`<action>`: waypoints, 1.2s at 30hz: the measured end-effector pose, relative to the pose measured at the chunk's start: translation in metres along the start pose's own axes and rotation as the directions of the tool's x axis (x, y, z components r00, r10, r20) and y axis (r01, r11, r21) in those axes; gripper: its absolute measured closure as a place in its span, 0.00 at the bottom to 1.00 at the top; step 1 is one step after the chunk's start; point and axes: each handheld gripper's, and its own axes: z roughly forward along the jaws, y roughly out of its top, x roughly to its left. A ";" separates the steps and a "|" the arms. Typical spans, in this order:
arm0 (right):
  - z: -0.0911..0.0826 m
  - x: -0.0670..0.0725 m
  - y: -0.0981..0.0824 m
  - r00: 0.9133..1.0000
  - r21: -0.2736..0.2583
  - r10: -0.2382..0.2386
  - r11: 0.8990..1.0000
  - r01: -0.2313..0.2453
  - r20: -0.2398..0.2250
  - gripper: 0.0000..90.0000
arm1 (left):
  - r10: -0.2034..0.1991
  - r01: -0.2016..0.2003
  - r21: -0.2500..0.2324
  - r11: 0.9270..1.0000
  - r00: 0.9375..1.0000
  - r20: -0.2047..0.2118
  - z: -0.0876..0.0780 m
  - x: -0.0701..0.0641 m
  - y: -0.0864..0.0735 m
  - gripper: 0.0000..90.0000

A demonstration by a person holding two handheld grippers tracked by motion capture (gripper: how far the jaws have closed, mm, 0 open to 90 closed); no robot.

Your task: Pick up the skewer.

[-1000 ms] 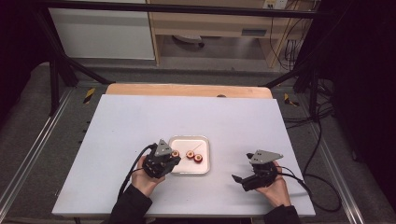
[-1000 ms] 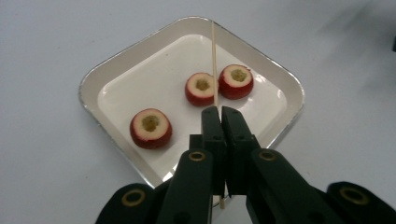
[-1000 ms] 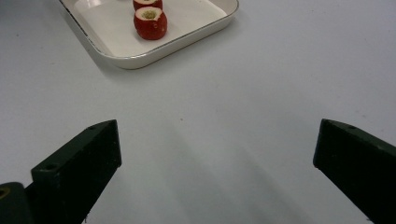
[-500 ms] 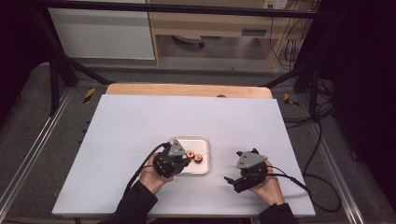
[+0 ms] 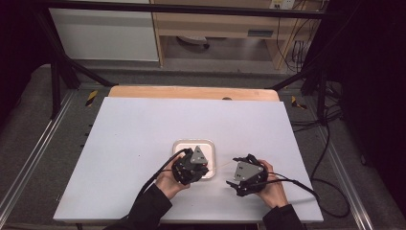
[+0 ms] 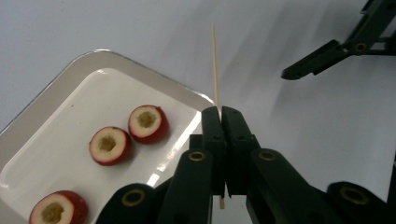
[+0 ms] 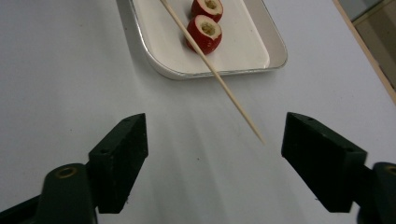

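My left gripper (image 6: pixel 220 112) is shut on a thin wooden skewer (image 6: pixel 215 60), which sticks out past its jaws over the table. In the high view this gripper (image 5: pixel 203 168) hovers at the near right corner of the white tray (image 5: pixel 191 143). Three red fruit pieces with hollowed cores (image 6: pixel 148 123) lie in the tray (image 6: pixel 154 77). My right gripper (image 7: pixel 215 135) is open, and its jaws have just been closing. The skewer (image 7: pixel 219 79) points its tip into the gap between them, touching neither pad. In the high view the right gripper (image 5: pixel 236 184) sits just right of the left one.
The white table (image 5: pixel 143 129) stretches wide to the left and back, with a wooden strip (image 5: pixel 191 92) along its far edge. Cables (image 5: pixel 306 187) trail from the grippers toward the right. Metal rails run along both sides.
My left gripper has moved right with the skewer, from left of the tray to its near right corner. My right gripper has moved left toward it.
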 end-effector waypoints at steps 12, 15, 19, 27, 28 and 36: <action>0.002 -0.001 0.004 0.987 0.025 -0.158 0.987 0.158 -0.001 0.48 | 0.035 -0.035 0.005 0.999 0.999 0.030 0.005 -0.009 0.009 0.99; 0.004 -0.001 0.003 0.983 0.030 -0.181 0.983 0.181 -0.008 0.53 | 0.033 -0.034 0.004 0.999 0.999 0.035 0.005 -0.009 0.009 0.99; 0.006 -0.001 0.002 0.976 0.036 -0.217 0.976 0.217 -0.008 0.61 | 0.037 -0.037 0.006 0.999 0.998 0.043 0.004 -0.010 0.009 0.99; 0.008 0.001 0.001 0.957 0.036 -0.290 0.956 0.290 -0.008 0.81 | 0.045 -0.045 0.003 0.999 0.997 0.057 0.004 -0.011 0.009 0.99; 0.008 0.001 0.001 0.958 0.037 -0.288 0.957 0.288 -0.011 0.83 | 0.044 -0.044 0.004 0.999 0.997 0.059 0.004 -0.011 0.009 0.99; 0.011 0.004 0.002 0.926 0.028 -0.376 0.926 0.377 -0.010 0.95 | 0.047 -0.048 0.012 0.999 0.997 0.069 0.006 -0.010 0.010 0.99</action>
